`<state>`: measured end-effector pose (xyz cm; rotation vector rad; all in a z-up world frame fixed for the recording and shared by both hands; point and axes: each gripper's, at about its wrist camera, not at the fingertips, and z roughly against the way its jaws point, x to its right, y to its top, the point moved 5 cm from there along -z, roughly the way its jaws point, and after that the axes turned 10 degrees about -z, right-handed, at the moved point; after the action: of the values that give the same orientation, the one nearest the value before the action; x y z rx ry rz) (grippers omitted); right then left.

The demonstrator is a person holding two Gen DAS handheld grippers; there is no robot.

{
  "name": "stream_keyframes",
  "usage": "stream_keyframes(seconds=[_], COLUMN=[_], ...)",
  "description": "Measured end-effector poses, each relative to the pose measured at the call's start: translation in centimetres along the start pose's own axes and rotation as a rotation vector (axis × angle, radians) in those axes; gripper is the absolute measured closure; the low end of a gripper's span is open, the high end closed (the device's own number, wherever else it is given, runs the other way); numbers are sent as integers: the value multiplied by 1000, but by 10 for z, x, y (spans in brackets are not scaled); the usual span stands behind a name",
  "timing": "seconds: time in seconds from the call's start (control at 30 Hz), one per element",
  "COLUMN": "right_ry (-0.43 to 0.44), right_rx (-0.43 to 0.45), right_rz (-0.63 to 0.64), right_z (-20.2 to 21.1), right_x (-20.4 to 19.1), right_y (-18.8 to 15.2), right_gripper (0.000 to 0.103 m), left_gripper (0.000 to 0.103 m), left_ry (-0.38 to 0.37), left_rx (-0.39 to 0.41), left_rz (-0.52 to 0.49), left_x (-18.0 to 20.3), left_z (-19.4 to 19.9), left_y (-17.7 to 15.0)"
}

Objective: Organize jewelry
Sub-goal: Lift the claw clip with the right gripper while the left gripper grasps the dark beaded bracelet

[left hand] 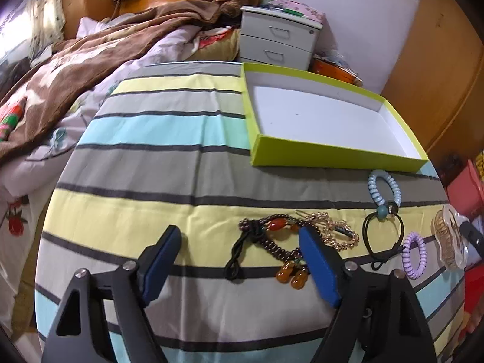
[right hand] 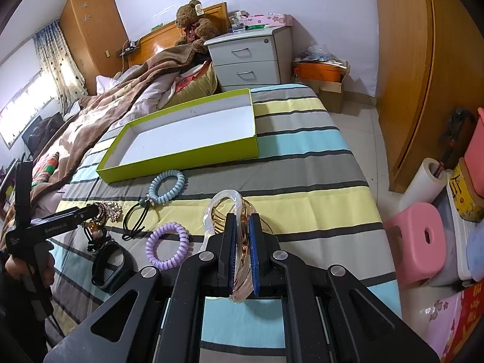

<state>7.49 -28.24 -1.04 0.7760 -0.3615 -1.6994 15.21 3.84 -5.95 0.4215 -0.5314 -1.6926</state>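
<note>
Between my right fingers (right hand: 241, 251) sits the clear amber hair claw (right hand: 239, 211), pinched close on its spine, its far end low over the striped surface (right hand: 302, 163) or touching it; I cannot tell which. My left fingers (left hand: 239, 260) stand wide apart and hold nothing, poised low over the bead bracelet (left hand: 272, 242) with its amber drops.

The green box (right hand: 181, 154) lies beyond, white inside and bare of jewelry. Just before its near wall rests the blue coil tie (right hand: 167, 186), with the black elastic (right hand: 136, 217) and purple coil (right hand: 167, 246) nearer me.

I judge the step to be carrying the claw into the box. To do it well I'd lift straight up first, so the teeth don't drag the cloth, then travel high enough to clear the blue coil and the box wall. The plastic looks slick, so I'd keep the grip firm and level, lower it onto the floor of the box before letting go, and set it toward one end.
</note>
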Motion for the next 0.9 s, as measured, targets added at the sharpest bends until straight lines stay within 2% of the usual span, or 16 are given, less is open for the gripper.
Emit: stream_keyframes(seconds=[0.13,0.17,0.23,0.3,0.47,0.53,0.7,0.77,0.9], right_ry=[2,3,2,3,0,1,2,2,5], right_rx=[-1,-1,-1,-1,-3,-3,-2,-1,2], right_rz=[-3,-3,-4,-4,-16,-16,-16,-16,-19], right_z=[0,-1,-1,-1,-3,-3,-3,-3,-2], right_x=[0,0,0,0,2,3,3,3,3], right_y=[0,0,0,0,1,1,1,1,1], right_gripper=[95,95,95,95,95,95,95,95,95], left_gripper=[23,27,35,49,61,71,77,83,83], left_ry=[16,16,15,51,59,68,77,79,72], left_rx=[2,4,9,3,2,6,7,9,28], left_rz=[-39,-40,-53,-88,-113,-113,-100,-88,-63], left_x=[6,7,9,12,16,15,14,12,8], left_z=[-3,-3,-2,-2,-1,0,2,4,10], left_y=[3,4,4,4,4,5,3,3,1])
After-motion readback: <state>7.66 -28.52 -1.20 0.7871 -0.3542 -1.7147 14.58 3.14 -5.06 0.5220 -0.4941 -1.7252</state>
